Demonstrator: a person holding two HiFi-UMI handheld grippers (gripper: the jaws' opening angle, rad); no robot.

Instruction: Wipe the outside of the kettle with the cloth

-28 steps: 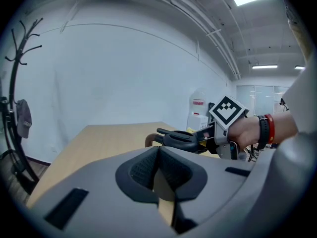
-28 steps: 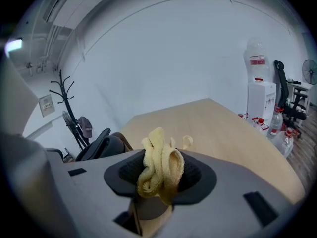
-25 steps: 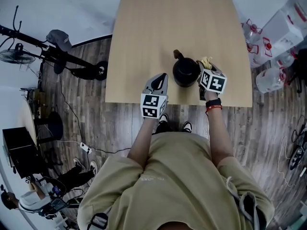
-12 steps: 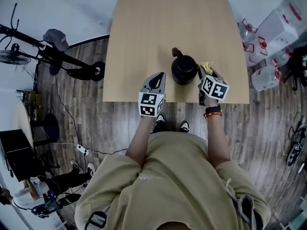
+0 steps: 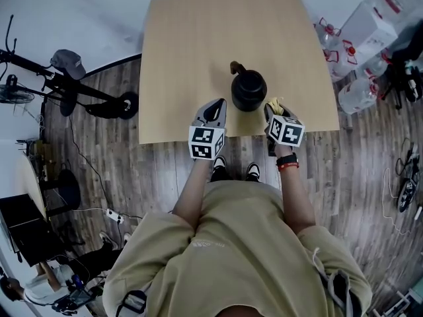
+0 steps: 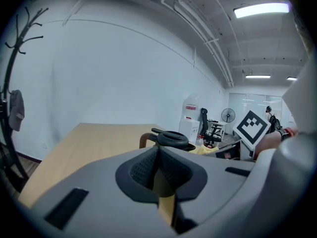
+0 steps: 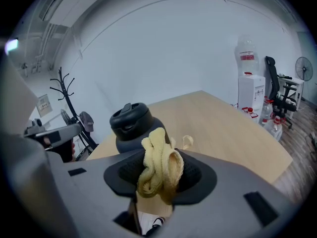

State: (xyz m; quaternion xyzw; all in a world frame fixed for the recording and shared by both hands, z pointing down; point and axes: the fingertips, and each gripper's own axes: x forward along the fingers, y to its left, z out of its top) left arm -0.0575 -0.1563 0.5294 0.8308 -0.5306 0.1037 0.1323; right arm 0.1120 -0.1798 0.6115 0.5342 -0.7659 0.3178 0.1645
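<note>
My left gripper [image 6: 158, 170] has its jaws brought together with nothing between the ribbed pads; only a narrow slot below them shows the wood of the table [image 5: 198, 38]. In the head view this gripper sits over the near edge of the table, just left of the kettle [image 5: 248, 91] and apart from it. My right gripper [image 7: 158, 180] is clamped on the yellow cloth [image 7: 159, 165], which is bunched into folds and bulges up and forward out of the jaws. The kettle is black, stands upright with its lid on, and is located near the front edge of the table, between the two grippers and closer to the right one. Its brown handle [image 5: 234, 67] points away from me, toward the far left. The right gripper view places the cloth directly in front of the kettle body, on its near right side; whether cloth and kettle touch cannot be determined from any view. Clear water bottles [image 5: 357, 96] stand on the floor beyond the right edge of the table. A black stand with a cap on it [image 5: 66, 61] lies on the floor to the left.
</note>
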